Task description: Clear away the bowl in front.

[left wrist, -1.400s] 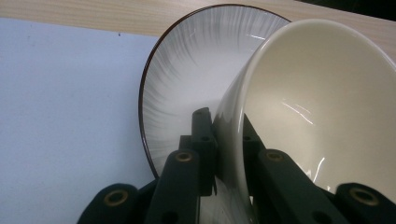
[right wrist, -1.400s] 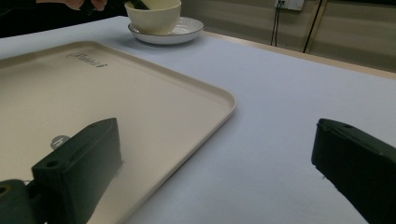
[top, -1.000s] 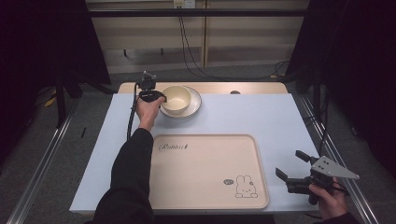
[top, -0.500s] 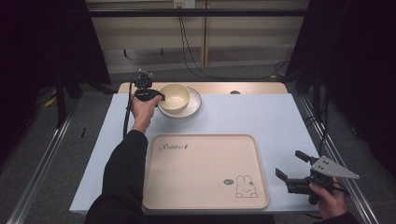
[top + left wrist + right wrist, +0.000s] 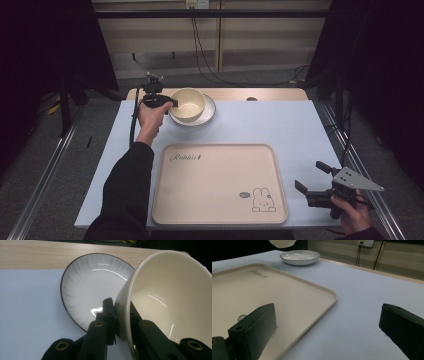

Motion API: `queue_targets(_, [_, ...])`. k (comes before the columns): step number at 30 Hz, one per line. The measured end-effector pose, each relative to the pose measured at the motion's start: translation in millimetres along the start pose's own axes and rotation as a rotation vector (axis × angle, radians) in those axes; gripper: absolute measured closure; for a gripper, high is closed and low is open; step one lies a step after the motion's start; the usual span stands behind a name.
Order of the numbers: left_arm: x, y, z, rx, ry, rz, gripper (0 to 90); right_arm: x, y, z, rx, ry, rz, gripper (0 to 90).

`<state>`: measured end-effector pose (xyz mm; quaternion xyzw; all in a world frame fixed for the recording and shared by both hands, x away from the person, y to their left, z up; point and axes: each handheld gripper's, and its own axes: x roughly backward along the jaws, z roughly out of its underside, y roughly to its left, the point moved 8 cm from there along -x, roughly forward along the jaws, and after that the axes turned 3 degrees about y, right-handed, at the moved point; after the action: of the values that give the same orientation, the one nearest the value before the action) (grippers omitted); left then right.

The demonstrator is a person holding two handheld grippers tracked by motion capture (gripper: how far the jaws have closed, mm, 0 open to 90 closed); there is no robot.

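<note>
L gripper (image 5: 170,101): jaws clamped on left rim wall of cream bowl (image 5: 188,104); one jaw outside the wall, one inside, per left gripper view (image 5: 122,322).
Bowl: lifted clear of plate (image 5: 206,116), tilted, opening turned toward the right in high view; underside shows at top edge of right gripper view (image 5: 282,243) above the plate (image 5: 299,257).
Plate: white w/ dark rim, far-centre of table (image 5: 280,125), just beyond tray (image 5: 220,185).
Tray: cream, rabbit print near its right front corner, flat on the table, bare.
R gripper (image 5: 312,180): jaws wide apart, nothing between them; held low at right front table edge, just beside tray's right side.
L forearm: dark sleeve, reaches along tray's left edge.
</note>
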<state>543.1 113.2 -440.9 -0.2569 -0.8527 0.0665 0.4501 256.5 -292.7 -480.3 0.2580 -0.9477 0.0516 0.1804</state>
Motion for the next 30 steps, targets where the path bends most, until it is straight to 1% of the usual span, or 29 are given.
queue_targets(3, [2.6, -7.8, 3.0, -0.036, 0.011, 0.014, 83.2, 0.0, 0.2, -0.2, 0.000, 0.000, -0.001, 0.7])
queue_targets(4, [3.0, -10.9, 3.3, -0.032, 0.009, 0.022, 83.3, 0.1, 0.2, -0.3, 0.001, -0.001, -0.001, 0.6])
queue_targets(7, [4.4, -14.7, 3.7, -0.043, 0.006, 0.021, 83.3, -0.2, 0.2, -0.7, 0.002, -0.003, -0.002, 0.6])
queue_targets(8, [5.4, -16.6, 4.5, -0.048, 0.014, 0.027, 83.2, -0.2, 0.2, -0.8, 0.002, -0.004, -0.002, 0.7])
queue_targets(9, [7.2, -20.8, 5.6, -0.057, 0.011, 0.028, 83.2, -0.1, -0.2, -0.9, 0.005, -0.005, -0.001, 0.7])
queue_targets(11, [9.0, -25.8, 7.7, -0.072, 0.021, 0.034, 83.2, -0.2, -0.7, -1.5, 0.007, -0.010, 0.005, 0.7])
queue_targets(13, [10.1, -28.5, 9.6, -0.092, 0.031, 0.034, 83.3, -0.1, -0.2, -1.5, 0.004, -0.007, -0.001, 0.7])
queue_targets(15, [10.3, -32.4, 11.3, -0.094, 0.034, 0.046, 83.3, 0.0, -0.2, -1.8, 0.005, -0.008, -0.001, 0.6])
queue_targets(17, [10.3, -34.6, 14.3, -0.116, 0.051, 0.057, 83.2, -0.4, -0.7, -2.0, 0.007, -0.009, 0.004, 0.6])
queue_targets(18, [9.2, -36.4, 14.9, -0.111, 0.044, 0.055, 83.3, -0.4, -0.2, -1.7, 0.006, -0.006, 0.001, 0.7])
queue_targets(20, [8.9, -38.6, 17.3, -0.126, 0.057, 0.064, 83.2, -0.6, -0.4, -1.7, 0.007, -0.006, 0.005, 0.7])
queue_targets(21, [8.7, -40.1, 18.2, -0.125, 0.061, 0.071, 83.2, -0.7, 0.0, -1.8, 0.005, -0.007, 0.003, 0.7])
queue_targets(22, [8.3, -42.6, 18.4, -0.119, 0.055, 0.077, 83.3, -0.6, -0.1, -1.8, 0.005, -0.007, 0.003, 0.7])
queue_targets(25, [8.1, -47.0, 19.7, -0.125, 0.055, 0.083, 83.3, -0.6, 0.0, -1.8, 0.006, -0.007, 0.003, 0.7])
queue_targets(26, [8.8, -49.8, 21.2, -0.137, 0.059, 0.084, 83.3, -0.7, 0.0, -1.8, 0.007, -0.008, 0.003, 0.7])
queue_targets(27, [8.1, -52.9, 21.6, -0.121, 0.051, 0.100, 83.2, -0.5, -0.1, -1.8, 0.006, -0.008, 0.003, 0.7])
queue_targets(29, [7.5, -54.9, 24.6, -0.139, 0.065, 0.105, 83.3, -0.6, -0.1, -1.7, 0.008, -0.007, 0.003, 0.7])
queue_targets(30, [6.3, -57.3, 26.0, -0.141, 0.065, 0.108, 83.3, -0.7, -0.1, -1.8, 0.006, -0.007, 0.004, 0.7])
